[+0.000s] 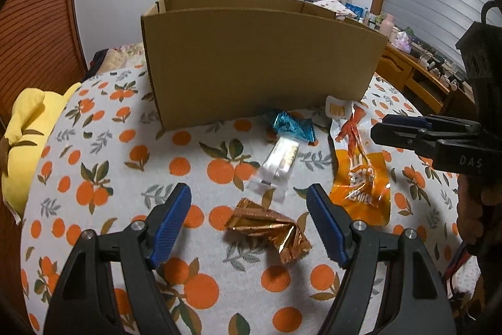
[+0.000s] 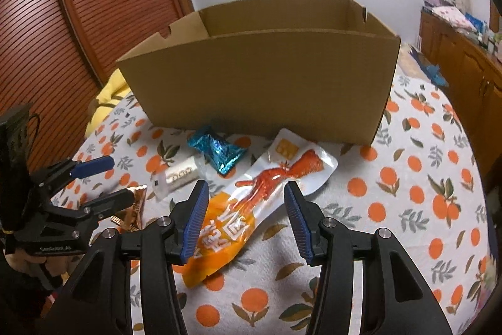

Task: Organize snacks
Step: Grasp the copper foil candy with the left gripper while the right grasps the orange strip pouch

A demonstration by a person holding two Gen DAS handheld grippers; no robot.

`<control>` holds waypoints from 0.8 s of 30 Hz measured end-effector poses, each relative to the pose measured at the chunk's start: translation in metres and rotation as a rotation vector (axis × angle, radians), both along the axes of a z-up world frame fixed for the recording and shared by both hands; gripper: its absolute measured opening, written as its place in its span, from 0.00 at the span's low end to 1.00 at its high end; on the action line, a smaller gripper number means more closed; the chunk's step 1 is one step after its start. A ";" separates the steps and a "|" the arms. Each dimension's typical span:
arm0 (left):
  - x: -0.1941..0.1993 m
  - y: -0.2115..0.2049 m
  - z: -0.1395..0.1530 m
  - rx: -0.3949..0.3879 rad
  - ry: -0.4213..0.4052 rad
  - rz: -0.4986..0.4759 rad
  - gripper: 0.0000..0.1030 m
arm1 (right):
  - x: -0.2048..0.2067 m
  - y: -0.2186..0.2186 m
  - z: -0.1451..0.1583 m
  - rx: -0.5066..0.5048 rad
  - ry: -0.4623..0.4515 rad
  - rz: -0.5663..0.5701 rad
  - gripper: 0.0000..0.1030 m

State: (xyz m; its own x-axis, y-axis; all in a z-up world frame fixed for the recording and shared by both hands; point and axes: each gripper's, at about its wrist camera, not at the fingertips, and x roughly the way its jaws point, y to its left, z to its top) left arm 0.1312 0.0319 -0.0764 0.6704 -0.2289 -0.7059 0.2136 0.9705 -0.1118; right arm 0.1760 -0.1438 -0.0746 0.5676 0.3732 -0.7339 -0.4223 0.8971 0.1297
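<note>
An open cardboard box (image 1: 260,65) (image 2: 266,87) stands at the back of the table. In front of it lie a blue foil snack (image 1: 291,126) (image 2: 219,149), a white bar packet (image 1: 279,165) (image 2: 177,176), a crumpled gold foil packet (image 1: 269,226) (image 2: 133,206) and a long orange-and-white chicken-foot pouch (image 1: 360,165) (image 2: 251,203). My left gripper (image 1: 249,200) (image 2: 106,178) is open, with the gold packet between its fingers. My right gripper (image 2: 246,197) (image 1: 381,129) is open above the orange pouch.
An orange-print tablecloth (image 1: 109,165) (image 2: 423,209) covers the table. A yellow plush (image 1: 28,127) lies off the left edge. A wooden cabinet (image 2: 464,68) with clutter stands to the right. A slatted wooden door (image 2: 94,5) is at the back left.
</note>
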 end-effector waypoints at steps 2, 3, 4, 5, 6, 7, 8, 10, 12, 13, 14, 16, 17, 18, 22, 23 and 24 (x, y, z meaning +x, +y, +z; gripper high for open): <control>0.001 -0.001 -0.003 0.010 0.007 0.000 0.74 | 0.001 0.000 -0.004 -0.010 0.003 -0.008 0.52; 0.001 -0.002 -0.005 0.021 0.013 0.002 0.74 | 0.001 0.000 -0.006 -0.013 0.007 -0.013 0.52; 0.001 -0.004 -0.008 0.034 0.020 0.002 0.74 | 0.002 0.000 -0.008 -0.014 0.012 -0.015 0.52; 0.001 -0.004 -0.010 0.043 0.026 0.001 0.74 | 0.003 0.000 -0.009 -0.018 0.015 -0.020 0.53; 0.001 -0.003 -0.012 0.052 0.031 0.002 0.74 | 0.004 0.000 -0.011 -0.022 0.018 -0.026 0.53; 0.000 -0.003 -0.014 0.059 0.038 0.001 0.74 | 0.005 0.000 -0.013 -0.025 0.022 -0.029 0.53; -0.001 -0.002 -0.015 0.064 0.042 0.000 0.74 | 0.006 0.001 -0.015 -0.027 0.027 -0.031 0.53; -0.002 0.002 -0.017 0.068 0.051 0.007 0.74 | 0.007 0.001 -0.017 -0.035 0.030 -0.035 0.53; -0.002 0.006 -0.018 0.054 0.058 0.012 0.74 | 0.008 0.001 -0.019 -0.039 0.031 -0.038 0.54; -0.003 0.008 -0.018 0.047 0.059 0.015 0.74 | 0.008 0.000 -0.019 -0.041 0.031 -0.039 0.54; -0.002 0.009 -0.018 0.045 0.059 0.017 0.74 | 0.008 0.000 -0.020 -0.045 0.032 -0.042 0.54; -0.002 0.011 -0.019 0.037 0.057 0.020 0.73 | 0.008 0.000 -0.022 -0.054 0.034 -0.049 0.54; -0.002 0.011 -0.019 0.033 0.054 0.018 0.70 | 0.008 0.000 -0.023 -0.056 0.036 -0.052 0.55; -0.003 0.011 -0.020 0.035 0.052 0.016 0.65 | 0.008 -0.001 -0.024 -0.055 0.038 -0.054 0.55; -0.004 0.008 -0.020 0.042 0.040 0.008 0.52 | 0.008 -0.003 -0.028 -0.052 0.051 -0.064 0.58; -0.004 0.008 -0.020 0.043 0.037 0.006 0.48 | 0.008 -0.003 -0.029 -0.047 0.053 -0.065 0.58; -0.004 0.008 -0.020 0.046 0.035 0.005 0.43 | 0.008 -0.003 -0.029 -0.045 0.056 -0.064 0.58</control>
State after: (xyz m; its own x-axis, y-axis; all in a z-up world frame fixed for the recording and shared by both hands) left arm 0.1270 0.0396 -0.0962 0.6462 -0.1927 -0.7385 0.2057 0.9758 -0.0747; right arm 0.1844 -0.1464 -0.1038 0.5466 0.3036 -0.7805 -0.3573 0.9274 0.1106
